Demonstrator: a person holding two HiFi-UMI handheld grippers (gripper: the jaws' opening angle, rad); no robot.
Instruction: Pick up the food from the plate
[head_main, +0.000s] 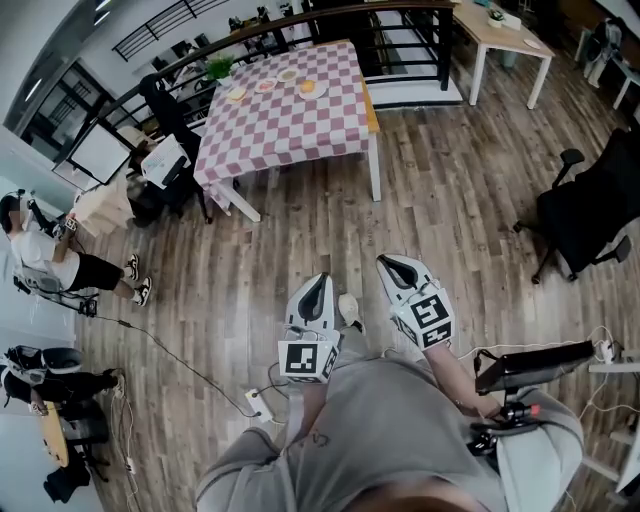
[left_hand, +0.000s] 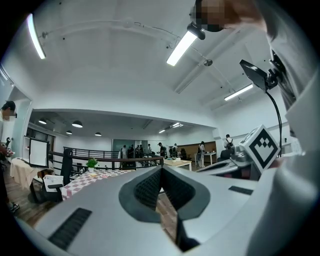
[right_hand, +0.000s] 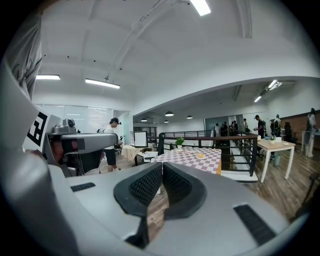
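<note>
The fingers (left_hand: 148, 188) of the left gripper (left_hand: 161, 170) are pressed together with nothing between them. The right gripper (right_hand: 162, 167) is likewise closed and empty, as a person stands on the wooden floor (head_main: 450, 180) of an open office with both tools held near the waist. The task's food (head_main: 308, 86), a small orange-yellow piece, lies on a white plate (head_main: 320, 93) on the worktop (head_main: 290, 130), a table under a pink-and-white checked cloth, well apart from the grippers across open floor. There are other plates (head_main: 265, 86) beside it, and a potted plant (head_main: 218, 68) stands at the far corner. At this range the food is too small to identify. It appears light and probably soft, like a bun or a fruit, so a gentle pinch across its widest part, with the fingers coming in low by the plate, seems the safest hold. A hard squeeze could crush it, and the smooth plate could let it slide.
</note>
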